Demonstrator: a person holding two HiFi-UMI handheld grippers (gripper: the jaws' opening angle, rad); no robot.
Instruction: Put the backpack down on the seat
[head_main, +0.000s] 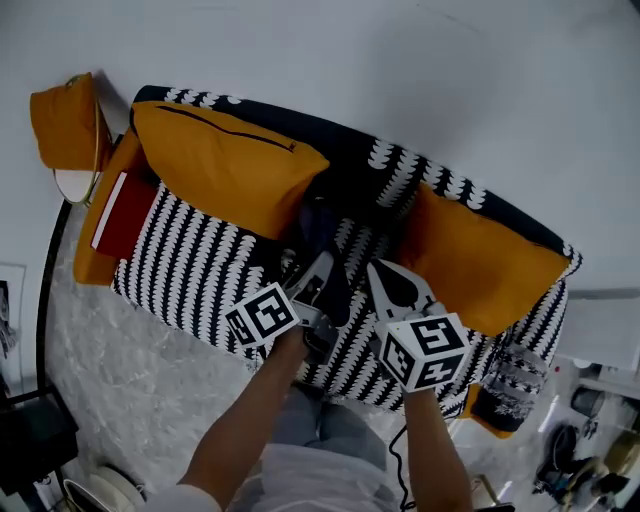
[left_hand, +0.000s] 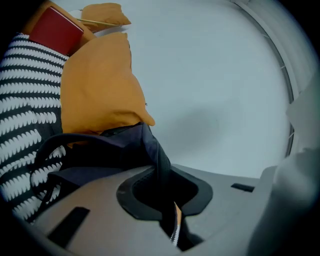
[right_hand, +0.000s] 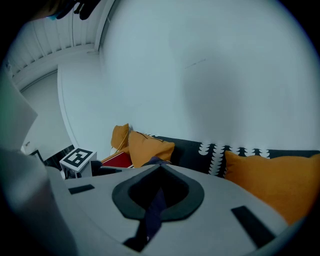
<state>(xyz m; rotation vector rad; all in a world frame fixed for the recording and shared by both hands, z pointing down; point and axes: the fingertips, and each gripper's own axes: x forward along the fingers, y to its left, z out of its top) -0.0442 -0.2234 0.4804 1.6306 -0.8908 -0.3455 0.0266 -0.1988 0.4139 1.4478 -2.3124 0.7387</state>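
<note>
The dark backpack (head_main: 318, 225) sits against the sofa's back between two orange cushions, over the black-and-white patterned seat (head_main: 195, 275). My left gripper (head_main: 312, 282) holds its near left side. In the left gripper view the jaws (left_hand: 167, 202) are shut on dark backpack fabric (left_hand: 150, 150) with a zipper edge. My right gripper (head_main: 395, 288) is close beside it on the right. In the right gripper view its jaws (right_hand: 155, 200) are shut on a dark blue strap (right_hand: 157, 206) of the backpack.
A large orange cushion (head_main: 225, 165) leans at the sofa's left, another (head_main: 470, 260) at its right. A red book (head_main: 122, 212) lies on the left armrest. A small round side table (head_main: 75, 150) with an orange bundle stands beyond it. The floor is grey marble.
</note>
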